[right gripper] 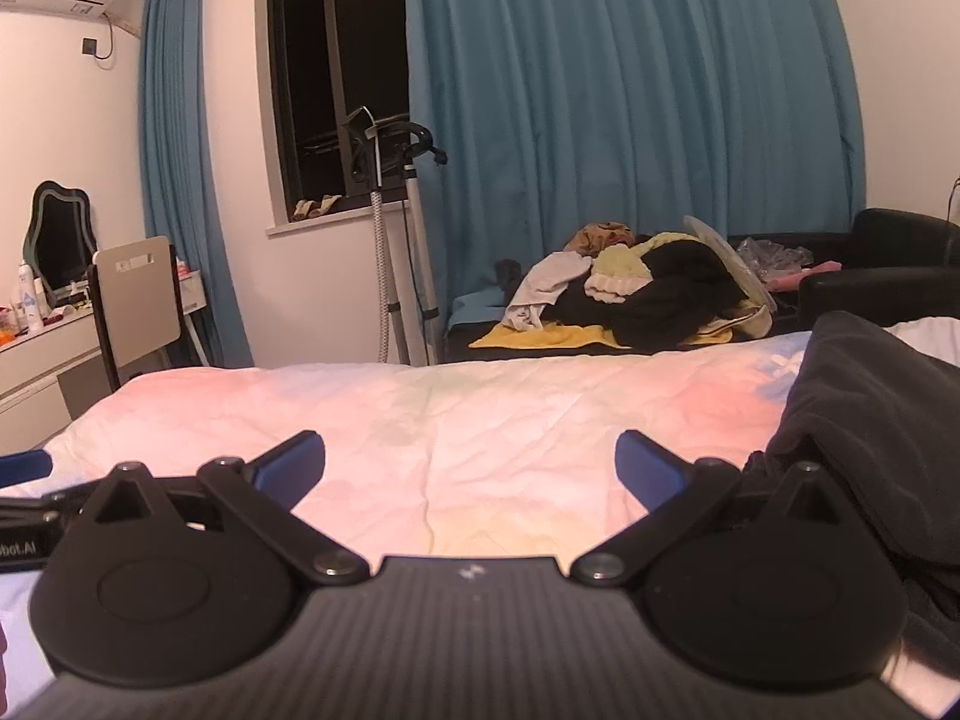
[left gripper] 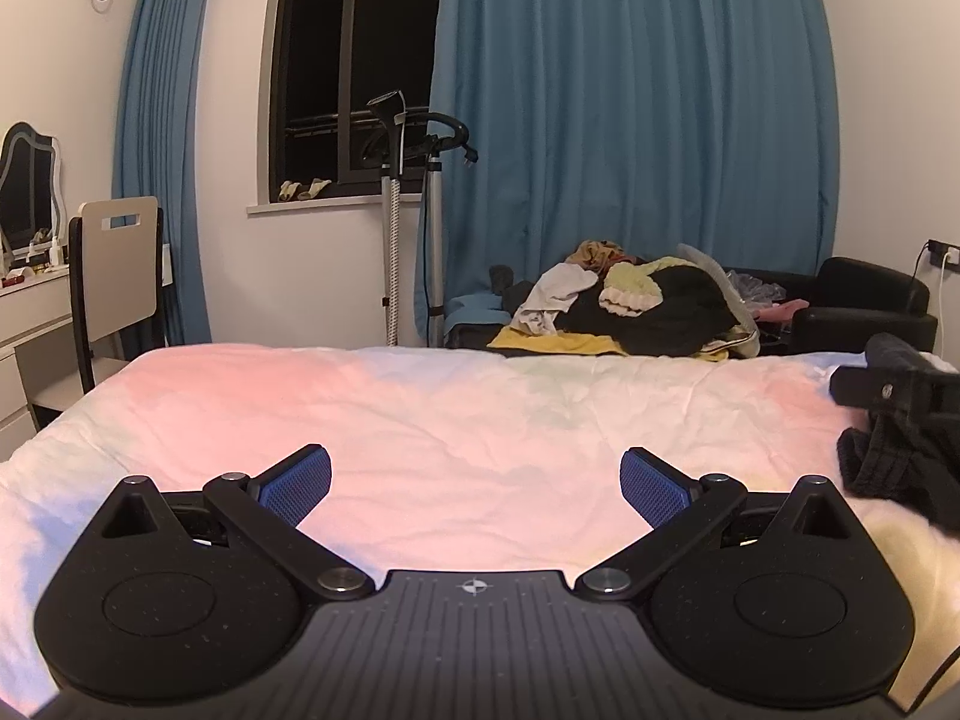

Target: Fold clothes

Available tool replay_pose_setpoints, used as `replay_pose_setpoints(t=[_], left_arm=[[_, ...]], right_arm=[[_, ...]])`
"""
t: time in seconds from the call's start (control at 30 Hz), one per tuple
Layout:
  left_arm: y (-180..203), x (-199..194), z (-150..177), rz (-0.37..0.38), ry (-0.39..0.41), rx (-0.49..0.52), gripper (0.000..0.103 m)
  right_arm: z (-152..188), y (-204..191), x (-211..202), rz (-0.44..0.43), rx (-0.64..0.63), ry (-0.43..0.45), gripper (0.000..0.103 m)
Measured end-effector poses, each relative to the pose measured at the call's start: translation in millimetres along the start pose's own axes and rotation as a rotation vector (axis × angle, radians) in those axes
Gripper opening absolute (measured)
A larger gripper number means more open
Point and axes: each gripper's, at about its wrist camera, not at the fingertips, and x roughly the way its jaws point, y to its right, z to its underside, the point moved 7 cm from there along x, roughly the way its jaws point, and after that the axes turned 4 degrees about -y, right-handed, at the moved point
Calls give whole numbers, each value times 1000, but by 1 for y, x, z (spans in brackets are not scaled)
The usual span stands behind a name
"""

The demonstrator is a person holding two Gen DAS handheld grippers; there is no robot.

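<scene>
You are holding both tools low over the bed point(left gripper: 456, 420), and neither is gripping anything. Your left hand-held gripper point(left gripper: 475, 483) is standing released, jaws spread wide with only bare sheet between them; your right hand-held gripper point(right gripper: 470, 468) is likewise spread wide and empty. The dark garment point(right gripper: 870, 420) is lying just to the right of your right hand-held gripper, bunched and rumpled rather than laid in a neat stack — so it looks as though its folding is hardly begun. Further ahead of both tools, beyond the bed's far edge, a pile of clothes point(left gripper: 630, 306) is waiting unsorted. Judging by this, you are sitting near the start — most of the work is remaining.
</scene>
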Motion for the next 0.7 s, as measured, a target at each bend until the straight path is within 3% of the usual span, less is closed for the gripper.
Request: replay_pose_setpoints(t=[0.3,0.7], left_arm=[[-11,4,13,8,29,-26,103],[-18,-4,-2,-10,70,-63,103]], right_arm=[[7,1,6,15,9,4,103],[5,-11,1,-13,-37,7,103]])
